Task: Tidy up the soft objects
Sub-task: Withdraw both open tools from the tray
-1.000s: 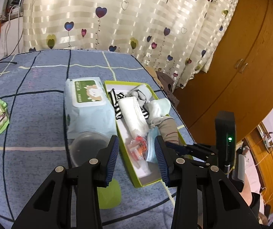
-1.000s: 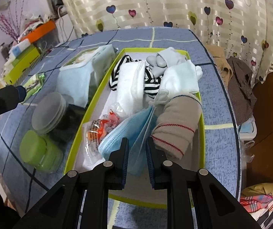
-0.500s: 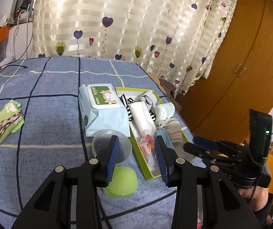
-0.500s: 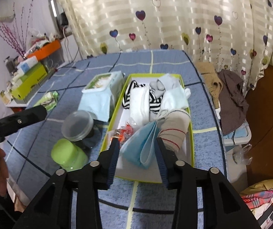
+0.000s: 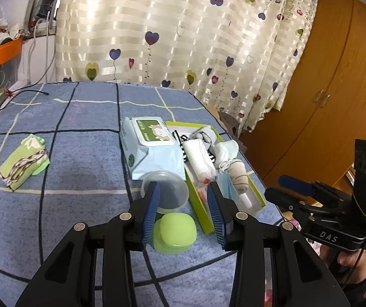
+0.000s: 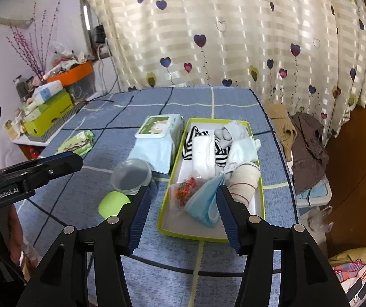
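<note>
Lying well left of the left gripper (image 5: 183,212), the green tissue pack (image 5: 24,162) is nearest it; its 2 fingers stand wide and empty, while the right gripper (image 6: 181,213) is opening, empty.

Face mask (image 6: 203,202) in box (image 6: 258,199), wipes pack (image 6: 157,138) just left.

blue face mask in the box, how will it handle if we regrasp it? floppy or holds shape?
Likely floppy: the blue face mask lies creased and slumped in the green-rimmed box, so it should drape from whichever edge is pinched. Probably very light, since the thin sheet stands partly propped against the beige sock. It may drag the clear packet lying right beside it.
</note>
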`<state>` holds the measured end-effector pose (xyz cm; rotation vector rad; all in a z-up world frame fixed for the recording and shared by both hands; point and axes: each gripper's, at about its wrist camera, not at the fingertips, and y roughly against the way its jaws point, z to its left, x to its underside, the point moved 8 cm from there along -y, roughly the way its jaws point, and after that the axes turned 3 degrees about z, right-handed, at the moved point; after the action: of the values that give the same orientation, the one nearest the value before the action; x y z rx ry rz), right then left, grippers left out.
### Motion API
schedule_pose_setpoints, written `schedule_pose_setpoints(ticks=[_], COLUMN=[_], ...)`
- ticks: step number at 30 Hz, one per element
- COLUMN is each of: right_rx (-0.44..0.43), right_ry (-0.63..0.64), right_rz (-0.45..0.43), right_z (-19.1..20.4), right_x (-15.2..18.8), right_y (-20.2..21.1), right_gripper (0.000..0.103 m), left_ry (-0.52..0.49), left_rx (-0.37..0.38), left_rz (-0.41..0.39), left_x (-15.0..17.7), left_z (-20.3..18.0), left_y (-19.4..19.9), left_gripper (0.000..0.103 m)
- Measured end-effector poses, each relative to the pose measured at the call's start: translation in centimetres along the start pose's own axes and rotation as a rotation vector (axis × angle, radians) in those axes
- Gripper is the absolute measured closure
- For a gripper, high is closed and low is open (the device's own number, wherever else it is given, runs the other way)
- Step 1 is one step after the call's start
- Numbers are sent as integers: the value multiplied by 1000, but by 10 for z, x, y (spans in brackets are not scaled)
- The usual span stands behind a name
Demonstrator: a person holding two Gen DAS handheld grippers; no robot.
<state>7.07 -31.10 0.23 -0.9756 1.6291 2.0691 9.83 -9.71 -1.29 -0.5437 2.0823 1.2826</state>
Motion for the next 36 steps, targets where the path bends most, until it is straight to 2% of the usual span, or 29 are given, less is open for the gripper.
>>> schedule_pose_setpoints(ticks=[28, 36], right_rx=[-48, -74], right_ry=[41, 66], right_rz=[3, 21], right_z=[27, 47], right_x=[-9, -18], right_y=[-9, -25], right_gripper=[47, 47], left_ry=[42, 85], left_rx=[-38, -68], left_rz=[3, 20], left_x=[5, 11], left_z=[31, 64], left_y=[-1, -4], left_gripper=[63, 63])
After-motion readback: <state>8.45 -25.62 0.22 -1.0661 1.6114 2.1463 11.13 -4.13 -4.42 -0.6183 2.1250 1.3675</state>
